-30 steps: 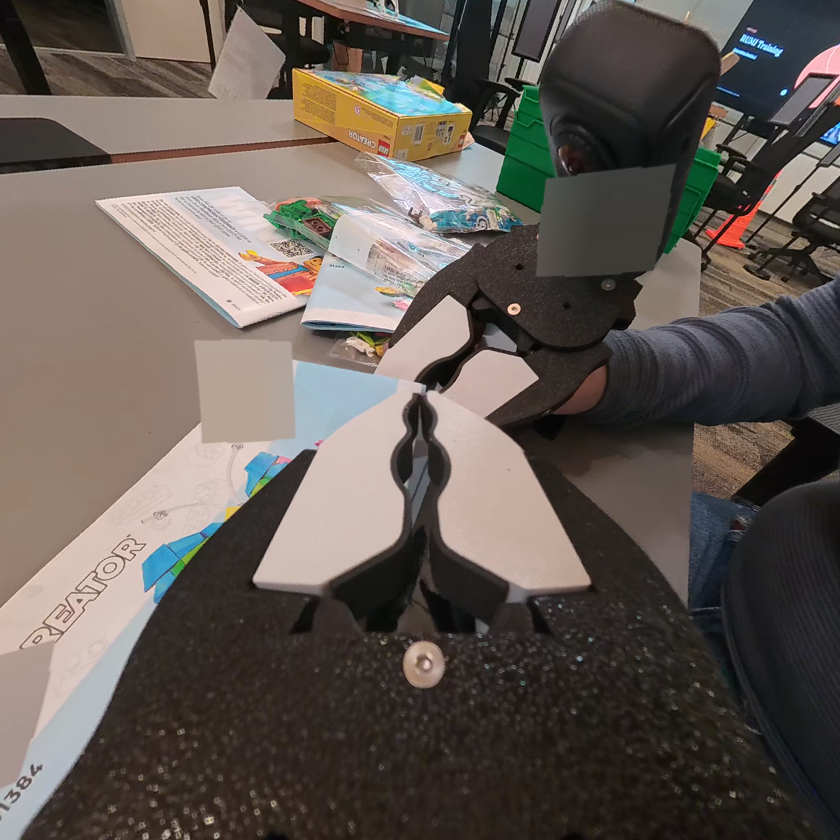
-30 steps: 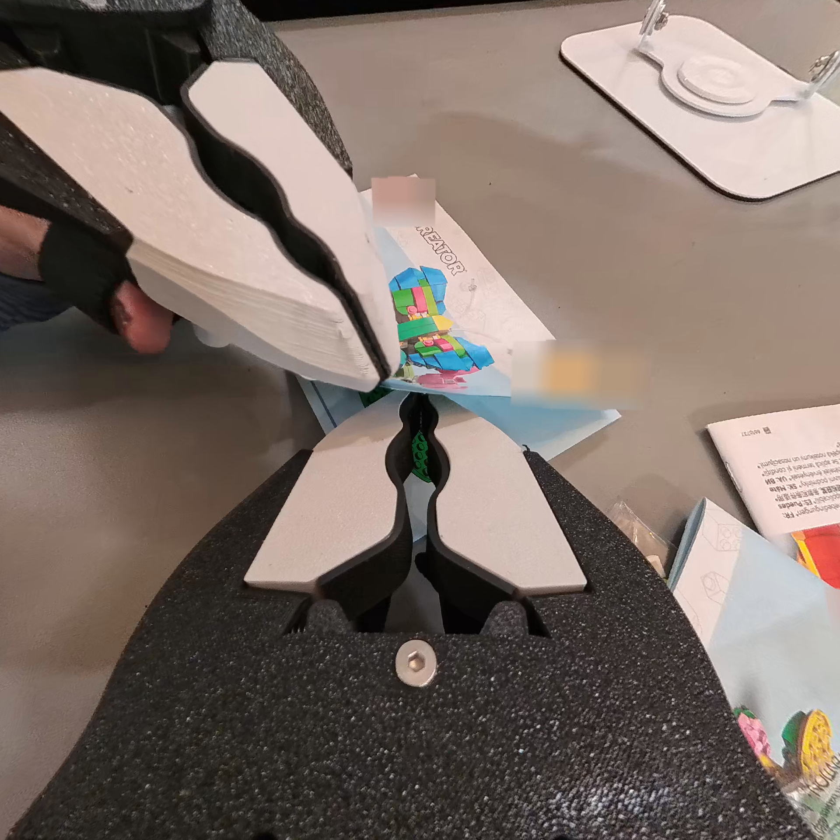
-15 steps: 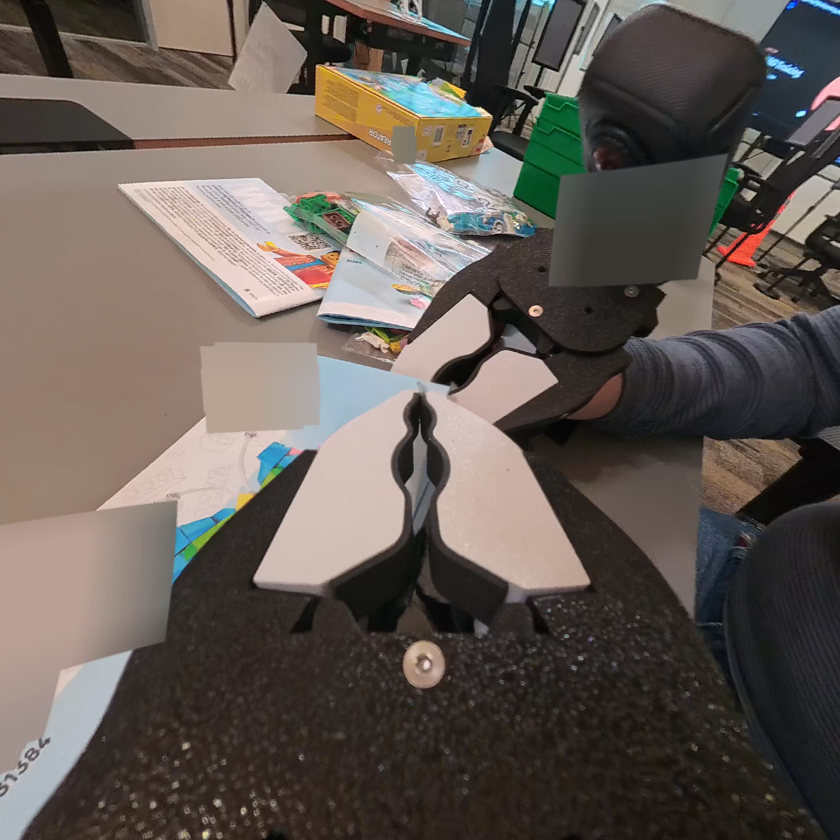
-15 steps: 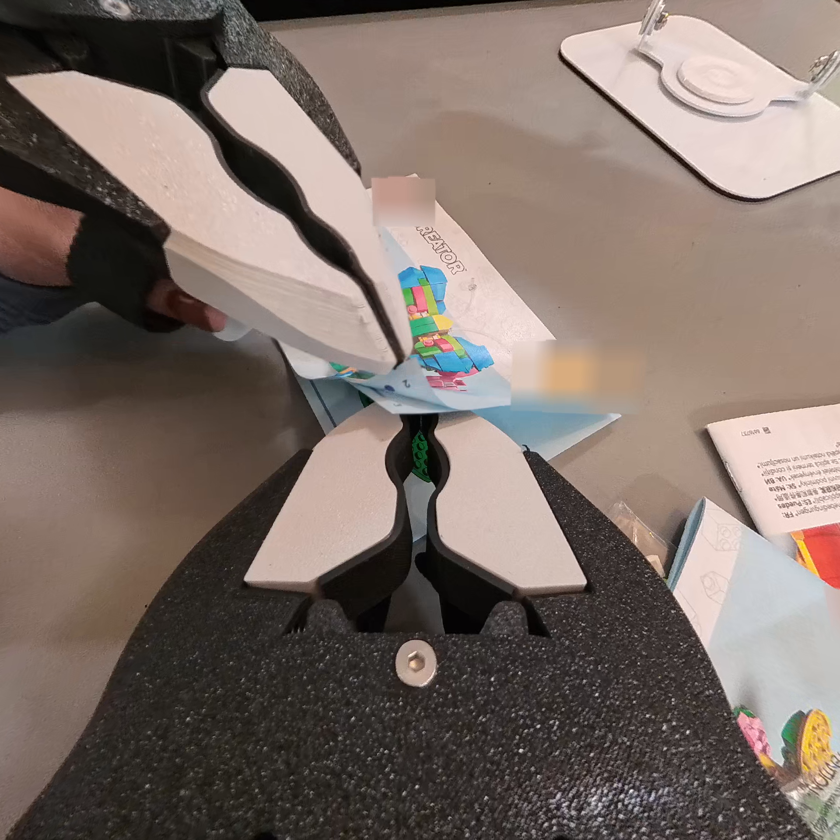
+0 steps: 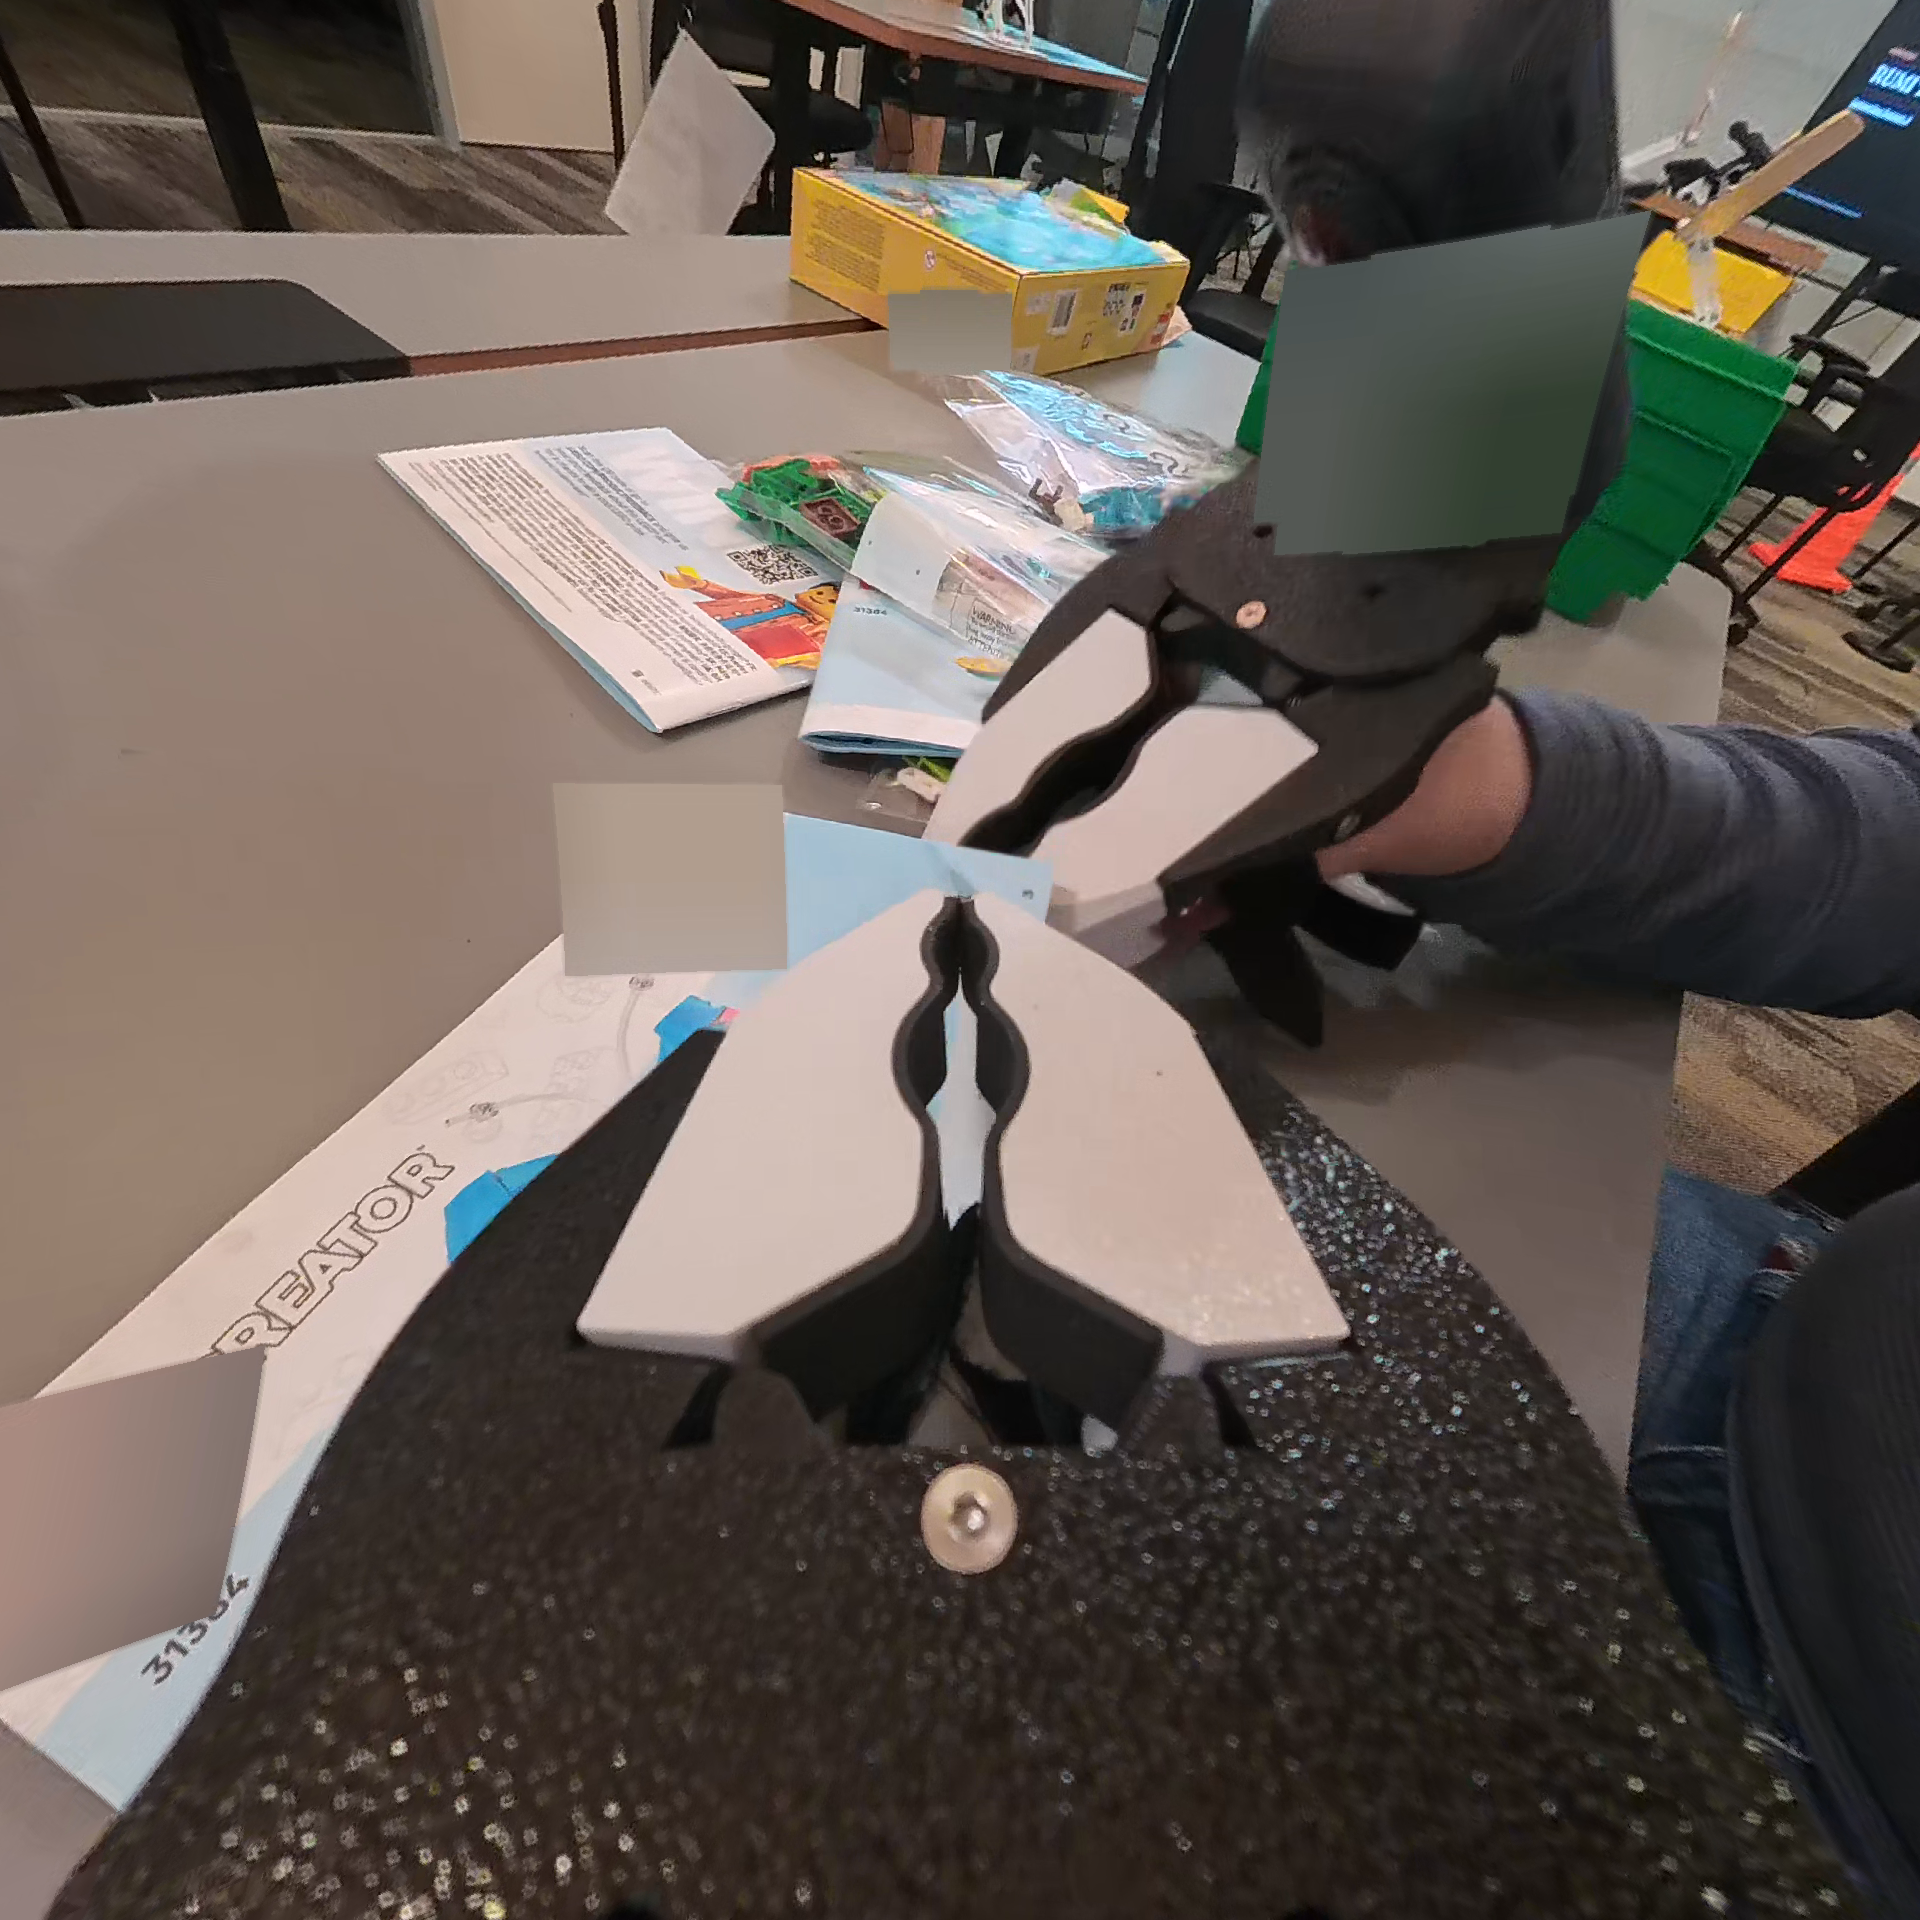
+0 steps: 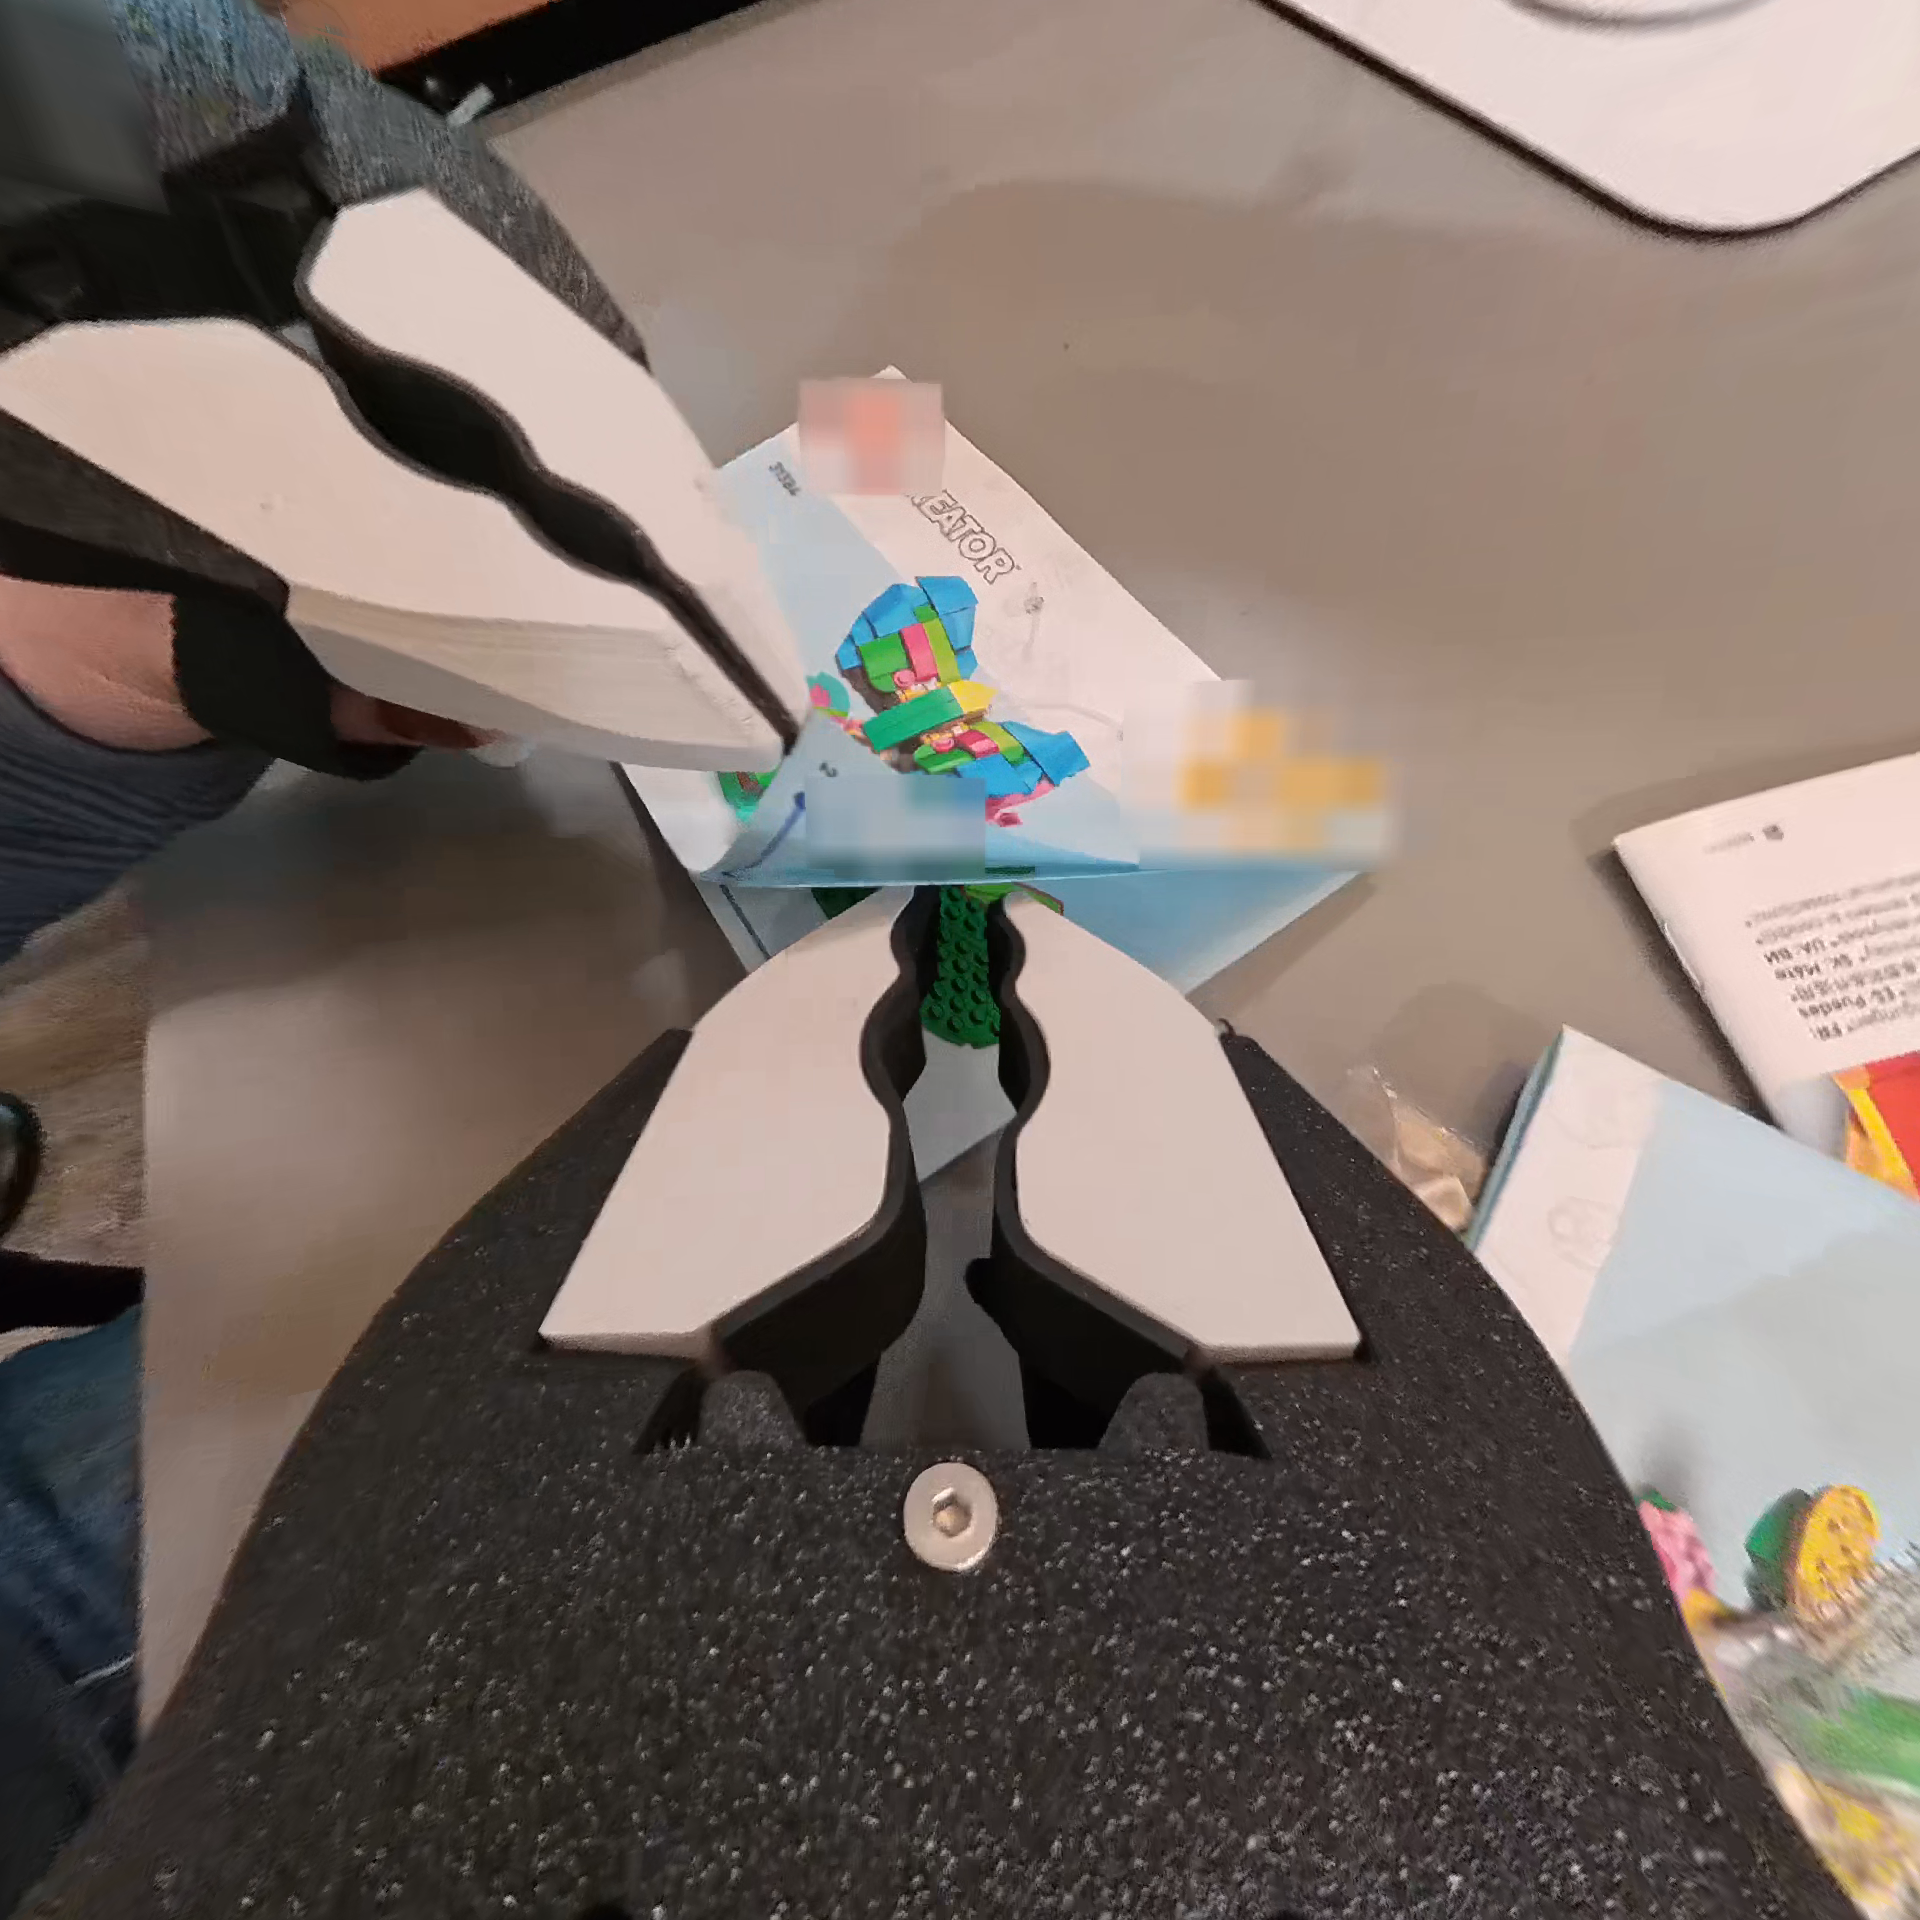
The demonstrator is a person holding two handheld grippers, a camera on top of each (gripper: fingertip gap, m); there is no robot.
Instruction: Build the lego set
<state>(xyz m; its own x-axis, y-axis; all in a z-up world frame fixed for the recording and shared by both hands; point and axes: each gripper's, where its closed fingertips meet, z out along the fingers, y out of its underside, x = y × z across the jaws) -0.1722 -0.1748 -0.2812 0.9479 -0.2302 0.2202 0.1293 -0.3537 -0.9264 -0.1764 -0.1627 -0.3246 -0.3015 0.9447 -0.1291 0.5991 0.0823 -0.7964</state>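
Lego set lies unbuilt and spread over the grey worktop [image 5: 260, 665]: yellow box [image 5: 977, 265] far back, clear bags [image 5: 997, 499] of bricks and two booklets near the middle, and the open manual [image 6: 1049, 665] nearest the person.

Left gripper [image 6: 784, 727] is closed on a corner of the manual's cover page, which is lifted and curling.

Right gripper [image 6: 961, 914] is closed on a green studded plate [image 6: 966, 987], held just under that lifted page edge.

Risks, as judgement:
- Page is thin and pinched only at its corner; a quick pull could tear it or let it slip free.
- Both grippers are crowded at the same edge, so they could knock together and dislodge the plate.
- Plate is held edge-on in a narrow pinch, so it may twist out.
- Right wrist view is blurred, so exact contact is uncertain.
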